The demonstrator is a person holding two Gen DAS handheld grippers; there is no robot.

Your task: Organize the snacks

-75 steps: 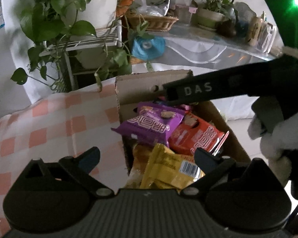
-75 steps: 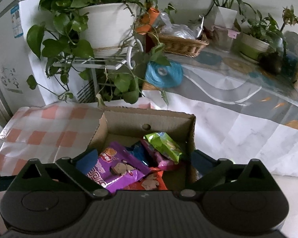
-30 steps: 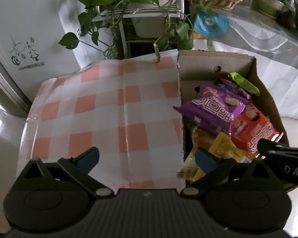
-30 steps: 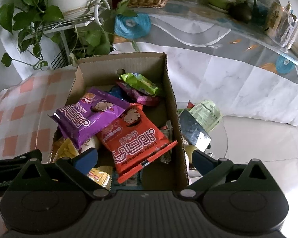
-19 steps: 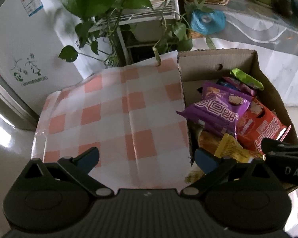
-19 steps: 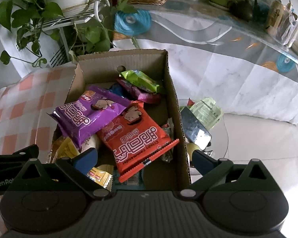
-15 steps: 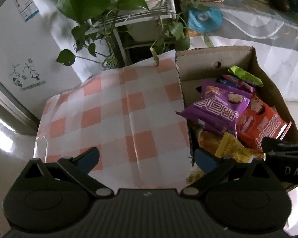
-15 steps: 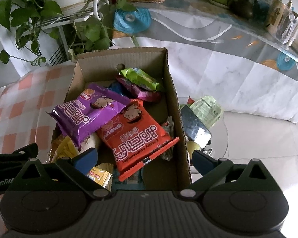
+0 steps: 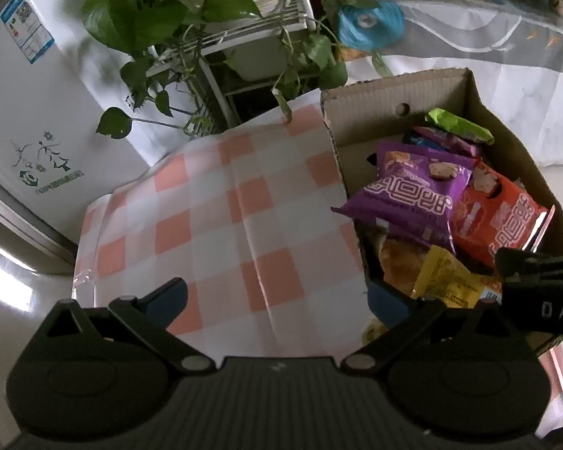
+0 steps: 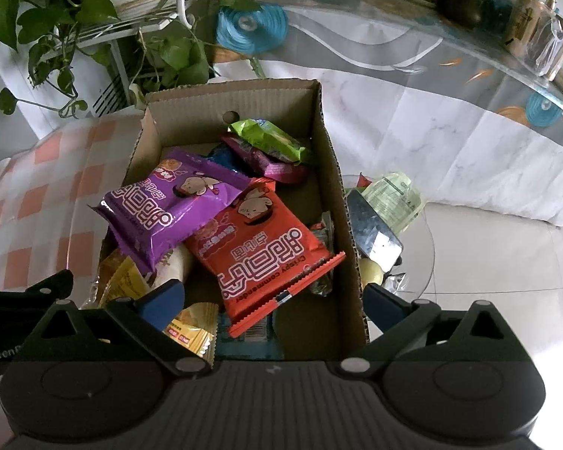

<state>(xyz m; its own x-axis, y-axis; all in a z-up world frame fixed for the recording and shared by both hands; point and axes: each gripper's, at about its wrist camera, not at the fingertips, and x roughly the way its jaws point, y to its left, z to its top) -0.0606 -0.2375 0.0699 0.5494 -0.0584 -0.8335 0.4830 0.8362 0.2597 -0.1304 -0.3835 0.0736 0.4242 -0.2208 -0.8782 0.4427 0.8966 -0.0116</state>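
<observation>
Right wrist looks down: right tongs [image 10: 274, 300] spread wide, empty, above the red packet [image 10: 259, 247] in the cardboard box [image 10: 341, 195]; left tongs [image 9: 277, 296] equally wide, empty, over the checkered tabletop [image 9: 221, 210], probably the sorting spot.

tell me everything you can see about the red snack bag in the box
The red snack bag is a glossy sealed pouch printed with white characters, the words "Crispy commander" and a cartoon figure near its top. It lies face up and tilted inside the cardboard box, near the box's right wall, resting on other packets. The purple bag overlaps its upper left corner. Its serrated bottom seal points toward the right claw, which is open and not touching it.
</observation>
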